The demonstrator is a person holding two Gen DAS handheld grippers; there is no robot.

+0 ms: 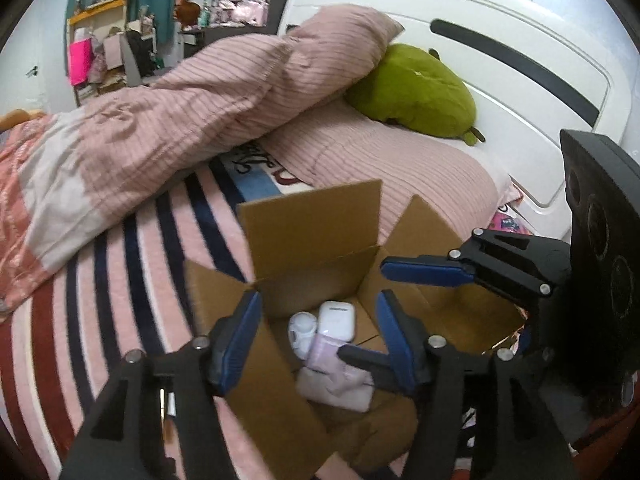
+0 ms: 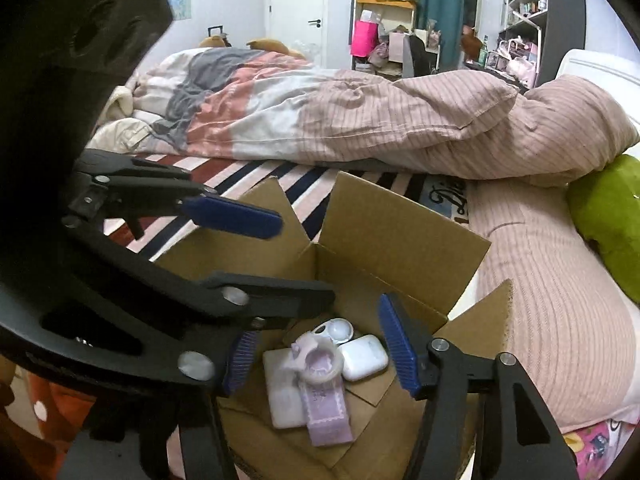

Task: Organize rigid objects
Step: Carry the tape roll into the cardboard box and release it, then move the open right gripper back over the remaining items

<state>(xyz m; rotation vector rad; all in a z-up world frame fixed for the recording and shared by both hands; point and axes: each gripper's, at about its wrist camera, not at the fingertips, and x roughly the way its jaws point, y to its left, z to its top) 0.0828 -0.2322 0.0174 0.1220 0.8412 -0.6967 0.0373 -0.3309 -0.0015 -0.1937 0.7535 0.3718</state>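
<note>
On a striped bed cover (image 1: 132, 280), open cardboard box (image 1: 312, 232), left gripper (image 1: 316, 336) and right gripper (image 2: 320, 356) both parted, empty.

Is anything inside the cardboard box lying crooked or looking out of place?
Nothing looks damaged or spilled. In the cardboard box, the lilac ring-topped item lies tilted across a flat white case, beside the white earbud case.

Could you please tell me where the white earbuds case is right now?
The white earbuds case lies on the bottom of the open cardboard box on the bed, toward its right in the right wrist view, touching the lilac ring holder.
</note>
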